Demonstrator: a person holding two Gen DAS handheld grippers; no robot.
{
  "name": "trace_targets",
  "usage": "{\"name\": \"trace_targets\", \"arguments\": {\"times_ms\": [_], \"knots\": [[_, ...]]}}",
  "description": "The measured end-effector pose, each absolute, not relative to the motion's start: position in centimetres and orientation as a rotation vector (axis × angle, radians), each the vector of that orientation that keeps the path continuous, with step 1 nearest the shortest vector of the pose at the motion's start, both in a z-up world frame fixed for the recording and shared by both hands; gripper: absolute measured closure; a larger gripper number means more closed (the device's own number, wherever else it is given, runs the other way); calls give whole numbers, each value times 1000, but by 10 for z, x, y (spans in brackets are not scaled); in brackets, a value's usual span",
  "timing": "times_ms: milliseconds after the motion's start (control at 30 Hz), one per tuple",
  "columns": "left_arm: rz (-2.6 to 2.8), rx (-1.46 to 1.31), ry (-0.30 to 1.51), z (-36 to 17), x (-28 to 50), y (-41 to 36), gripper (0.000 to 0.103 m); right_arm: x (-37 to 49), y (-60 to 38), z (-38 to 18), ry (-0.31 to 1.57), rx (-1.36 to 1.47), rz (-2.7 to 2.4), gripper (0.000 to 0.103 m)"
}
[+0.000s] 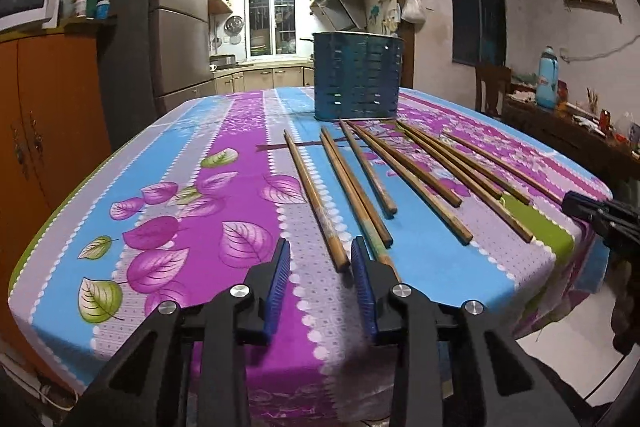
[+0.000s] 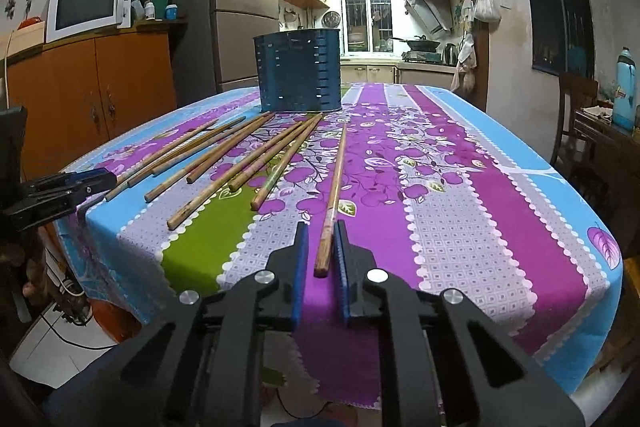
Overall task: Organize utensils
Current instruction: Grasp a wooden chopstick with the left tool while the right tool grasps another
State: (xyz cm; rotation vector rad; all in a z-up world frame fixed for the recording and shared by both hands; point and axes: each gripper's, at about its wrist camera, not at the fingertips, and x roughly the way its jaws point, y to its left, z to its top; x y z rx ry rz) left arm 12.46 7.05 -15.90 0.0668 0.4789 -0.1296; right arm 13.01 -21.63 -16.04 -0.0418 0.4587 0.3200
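A dining table draped in a striped floral tablecloth [image 1: 208, 155] stands before an open kitchen doorway; an orange cabinet and a refrigerator lie to the left, a cluttered side table to the right. Wooden chopsticks [image 1: 404, 167] are fanned loosely across the near half of the cloth, their far tips converging toward a blue slotted utensil holder [image 1: 356, 79] that stands upright at the far middle of the table. The holder's interior is hidden from both views, so its contents cannot be told. The right gripper [image 2: 322, 247] has its fingers narrowed around the near end of a single chopstick [image 2: 334, 187] lying apart to the right of the fan; the right pad touches it, while a slim gap seems to remain at the left pad, so the grip appears close but not firmly seated. The left gripper [image 1: 320, 259] holds its fingers at a moderate gap, straddling the near end of the leftmost chopstick [image 1: 312, 195], with no pad pressing it; a neighbouring chopstick lies just against the right finger. For a sound pick, each pair of fingers should close on one stick only, squarely across its thick end, before lifting and tipping it upright into the holder.
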Motion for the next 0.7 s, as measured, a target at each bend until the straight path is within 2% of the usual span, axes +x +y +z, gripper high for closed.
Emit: {"name": "trace_targets", "arguments": {"times_ms": [367, 433, 467, 500, 700], "knots": [[-121, 96, 453, -164, 120, 60, 70, 126, -215, -161, 445, -47, 307, 92], [-126, 85, 450, -164, 122, 61, 78, 125, -214, -162, 441, -56, 303, 92], [-125, 81, 450, -164, 124, 61, 90, 125, -213, -161, 440, -62, 301, 92], [-120, 80, 450, -164, 126, 61, 93, 124, -212, -162, 439, -66, 299, 92], [-108, 85, 436, -165, 127, 60, 93, 123, -211, -162, 434, -69, 297, 92]]}}
